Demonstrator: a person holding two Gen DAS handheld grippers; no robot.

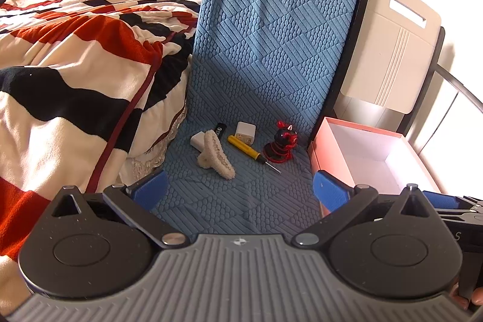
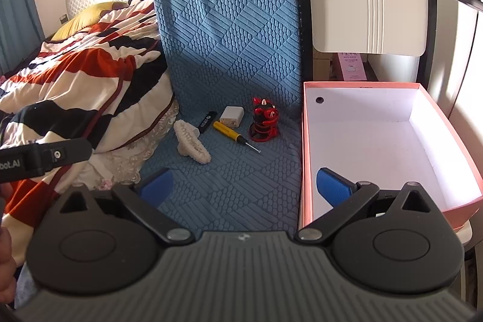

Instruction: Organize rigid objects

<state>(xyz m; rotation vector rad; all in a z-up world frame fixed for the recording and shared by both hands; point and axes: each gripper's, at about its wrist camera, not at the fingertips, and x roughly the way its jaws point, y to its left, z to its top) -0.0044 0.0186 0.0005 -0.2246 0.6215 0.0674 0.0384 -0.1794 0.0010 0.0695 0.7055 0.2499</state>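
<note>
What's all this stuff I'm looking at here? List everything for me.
Pink cardboard box: one, white inside, empty, right of the cover.
Red-and-black toy figurine: one, upright, nearest the box.
Yellow-handled screwdriver: one, lying flat.
White charger plug: one, behind the screwdriver.
Black USB stick: one.
Small white block: one, behind the clip.
Fuzzy beige hair clip: one, leftmost.
Blue textured seat cover: one, under all items.
Striped blanket: one, red, black, cream, left.
Left gripper: blue pads, open.
Right gripper: blue pads, open.

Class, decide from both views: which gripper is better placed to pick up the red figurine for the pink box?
Probably the right gripper: open, nearest the pink box, with the red figurine just ahead.
</note>
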